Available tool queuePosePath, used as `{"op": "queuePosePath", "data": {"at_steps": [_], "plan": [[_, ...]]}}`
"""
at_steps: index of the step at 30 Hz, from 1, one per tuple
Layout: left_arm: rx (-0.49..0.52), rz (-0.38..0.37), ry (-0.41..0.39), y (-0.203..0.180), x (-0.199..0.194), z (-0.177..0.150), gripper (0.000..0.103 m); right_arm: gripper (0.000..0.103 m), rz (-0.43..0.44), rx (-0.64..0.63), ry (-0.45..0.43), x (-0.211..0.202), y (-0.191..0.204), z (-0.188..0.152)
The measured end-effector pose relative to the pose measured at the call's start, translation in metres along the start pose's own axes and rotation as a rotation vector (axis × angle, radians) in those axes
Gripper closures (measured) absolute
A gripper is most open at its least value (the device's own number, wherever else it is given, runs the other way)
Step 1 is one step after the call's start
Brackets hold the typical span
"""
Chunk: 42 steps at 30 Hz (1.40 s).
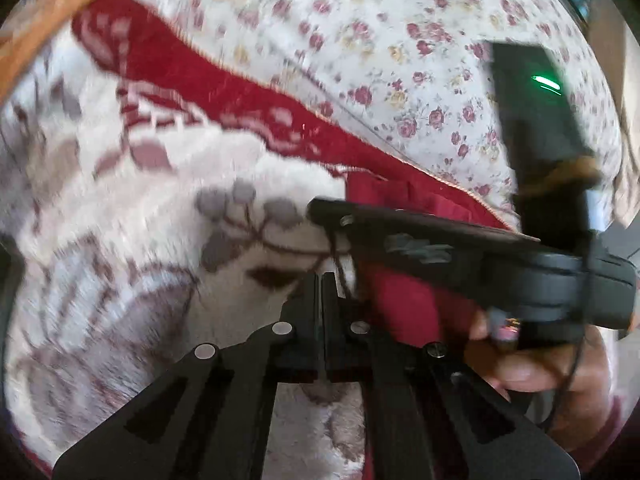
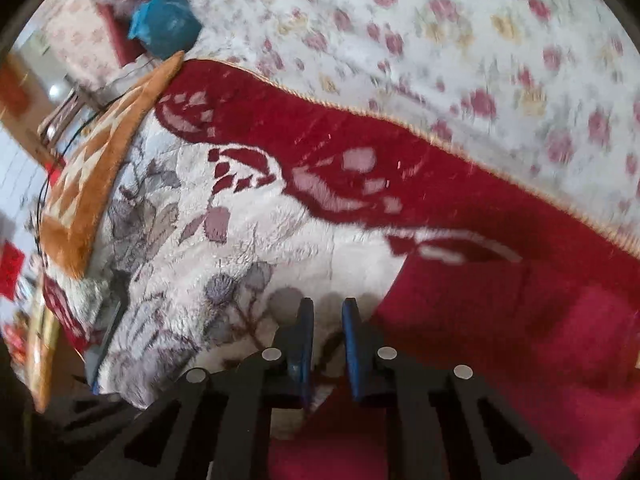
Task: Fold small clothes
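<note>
Garment (image 2: 500, 344), red, on blanket (image 2: 248, 248): left gripper (image 1: 322, 280) fully shut, grip unclear; right gripper (image 2: 326, 308) nearly closed, holding nothing visible. We'd verify both pinches before lifting.

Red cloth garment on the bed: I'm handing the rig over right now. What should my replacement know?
Left gripper: shut beside the edge of the red cloth garment; whether it pinches the cloth cannot be told.
Right gripper: jaws narrowly apart at the same edge, nothing visibly between the pads.
Garment: lies on the plush white floral blanket.
Done: no finished fold visible.
Left: secure the edge, fold.
</note>
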<state>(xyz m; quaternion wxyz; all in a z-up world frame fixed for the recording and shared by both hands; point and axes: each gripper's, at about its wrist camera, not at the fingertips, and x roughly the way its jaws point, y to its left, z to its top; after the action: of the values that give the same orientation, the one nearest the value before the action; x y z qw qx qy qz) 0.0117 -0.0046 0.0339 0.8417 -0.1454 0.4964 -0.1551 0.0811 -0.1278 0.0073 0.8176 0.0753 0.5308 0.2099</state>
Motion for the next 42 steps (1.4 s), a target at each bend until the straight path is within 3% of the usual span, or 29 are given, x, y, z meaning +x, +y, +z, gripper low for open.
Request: {"op": "queuePosePath", "data": {"at_steps": [3,5,7,8,9,10,14,16,17,20,23,26,30,33,37,42], "plan": [[0.017,-0.004,-0.035,-0.005,-0.008,-0.001,0.102,0.089,0.024,0.044,-0.014,-0.026,-0.01,-0.006],[0.062,0.003,-0.076,-0.015,-0.019,-0.001,0.1,0.08,0.003,0.056,-0.052,-0.063,-0.021,-0.018],[0.109,0.013,-0.105,-0.027,-0.025,-0.006,0.092,0.038,-0.073,0.069,-0.085,-0.099,-0.036,-0.036],[0.13,0.013,-0.109,-0.033,-0.026,-0.01,0.081,0.034,-0.115,0.08,-0.106,-0.119,-0.047,-0.049],[0.148,0.006,-0.11,-0.038,-0.024,-0.011,0.069,0.034,-0.142,0.087,-0.122,-0.134,-0.057,-0.06],[0.161,-0.002,-0.107,-0.043,-0.022,-0.013,0.064,0.034,-0.172,0.098,-0.129,-0.146,-0.068,-0.071],[0.205,-0.004,-0.068,-0.063,-0.011,-0.023,0.062,0.034,-0.367,0.271,-0.084,-0.175,-0.138,-0.127],[0.27,0.047,-0.023,-0.077,0.002,-0.03,0.061,0.034,-0.372,0.376,-0.023,-0.167,-0.17,-0.151],[0.296,0.08,-0.019,-0.081,0.006,-0.034,0.061,0.034,-0.334,0.386,-0.05,-0.168,-0.175,-0.159],[0.317,0.119,-0.014,-0.089,0.001,-0.038,0.061,0.034,-0.314,0.363,-0.089,-0.188,-0.168,-0.164],[0.284,0.091,-0.032,-0.094,-0.014,-0.034,0.061,0.034,-0.271,0.384,-0.162,-0.22,-0.172,-0.172],[0.299,0.091,-0.042,-0.11,-0.022,-0.03,0.061,0.034,-0.341,0.448,-0.172,-0.241,-0.189,-0.184],[0.319,0.085,0.014,-0.127,-0.011,-0.032,0.061,0.034,-0.304,0.518,-0.185,-0.247,-0.2,-0.199],[0.342,0.055,0.033,-0.129,-0.01,-0.043,0.061,0.034,-0.291,0.486,-0.196,-0.256,-0.188,-0.202],[0.36,0.069,0.038,-0.13,-0.004,-0.052,0.061,0.033,-0.262,0.413,-0.212,-0.28,-0.168,-0.22],[0.369,0.013,0.035,-0.14,-0.007,-0.06,0.061,0.033,-0.399,0.407,-0.222,-0.301,-0.173,-0.235]]}}
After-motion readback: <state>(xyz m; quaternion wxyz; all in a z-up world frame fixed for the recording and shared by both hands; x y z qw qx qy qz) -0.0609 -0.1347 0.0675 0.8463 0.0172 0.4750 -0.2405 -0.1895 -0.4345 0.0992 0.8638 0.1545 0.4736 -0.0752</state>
